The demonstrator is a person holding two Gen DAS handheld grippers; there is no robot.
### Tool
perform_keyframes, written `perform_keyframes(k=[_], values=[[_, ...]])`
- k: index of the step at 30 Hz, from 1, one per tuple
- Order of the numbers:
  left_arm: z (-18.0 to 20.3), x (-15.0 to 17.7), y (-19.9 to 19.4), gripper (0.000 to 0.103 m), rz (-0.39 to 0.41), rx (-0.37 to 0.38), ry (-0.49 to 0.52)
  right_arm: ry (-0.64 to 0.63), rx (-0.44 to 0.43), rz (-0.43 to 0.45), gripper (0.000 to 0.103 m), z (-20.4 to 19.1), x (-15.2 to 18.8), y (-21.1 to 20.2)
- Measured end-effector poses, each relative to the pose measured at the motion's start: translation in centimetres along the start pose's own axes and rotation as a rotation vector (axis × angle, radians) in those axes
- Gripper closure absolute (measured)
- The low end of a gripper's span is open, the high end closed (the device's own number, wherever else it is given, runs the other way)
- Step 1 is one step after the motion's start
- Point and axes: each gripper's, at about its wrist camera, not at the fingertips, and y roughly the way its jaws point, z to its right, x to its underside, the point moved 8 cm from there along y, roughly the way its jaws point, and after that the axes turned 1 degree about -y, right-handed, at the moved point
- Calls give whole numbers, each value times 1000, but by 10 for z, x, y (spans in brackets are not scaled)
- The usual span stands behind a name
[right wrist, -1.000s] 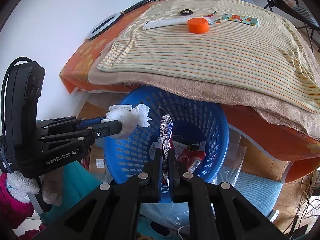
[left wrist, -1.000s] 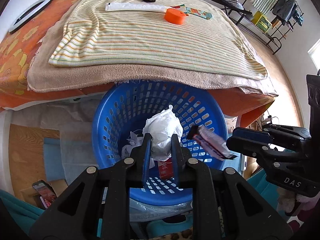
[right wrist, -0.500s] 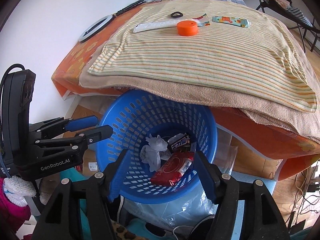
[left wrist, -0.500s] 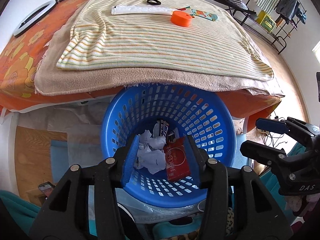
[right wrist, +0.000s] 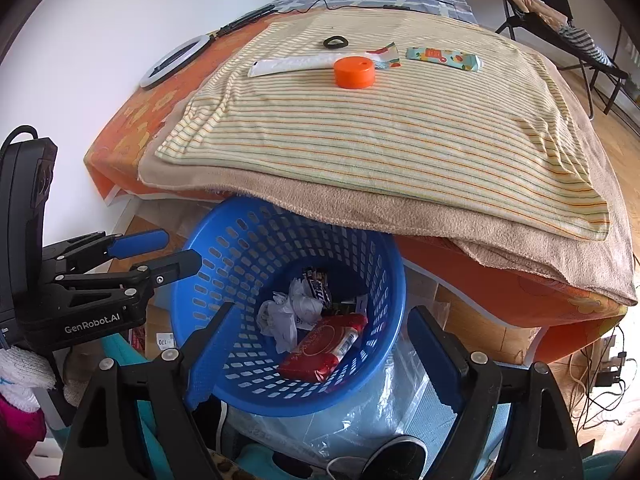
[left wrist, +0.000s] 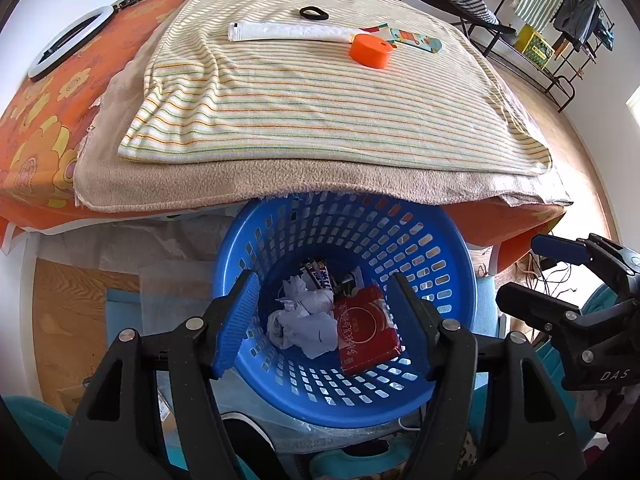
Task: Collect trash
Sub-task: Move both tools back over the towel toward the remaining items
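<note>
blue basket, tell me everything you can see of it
The blue basket is a round plastic tub with slotted walls and floor, open-topped and tipped slightly towards the cameras. Its far rim tucks under the tan blanket hanging off the bed. Inside lie crumpled white tissue, a red packet and dark snack wrappers. It rests on a clear plastic bag.

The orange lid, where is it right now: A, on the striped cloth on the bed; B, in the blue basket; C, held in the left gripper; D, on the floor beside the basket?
A: the orange lid sits on the striped cloth next to the white tube, well above the blue basket, which holds only crumpled paper and wrappers.
</note>
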Motion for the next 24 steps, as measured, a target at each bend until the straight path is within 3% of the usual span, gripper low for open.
perform_keyframes(k=[8,11,19,24], values=[[-5,-32,-4,34,16,1,22,-13,57,3,15,12,-9,-3],[-8,-53,-7,34,38,5,36,-6,89,-6,6,20,-16,-3],[-14,-132,-5,34,92,27,67,48,62,117,5,40,-45,-19],[-17,-191,10,34,99,83,40,66,46,166,5,46,-65,-20]])
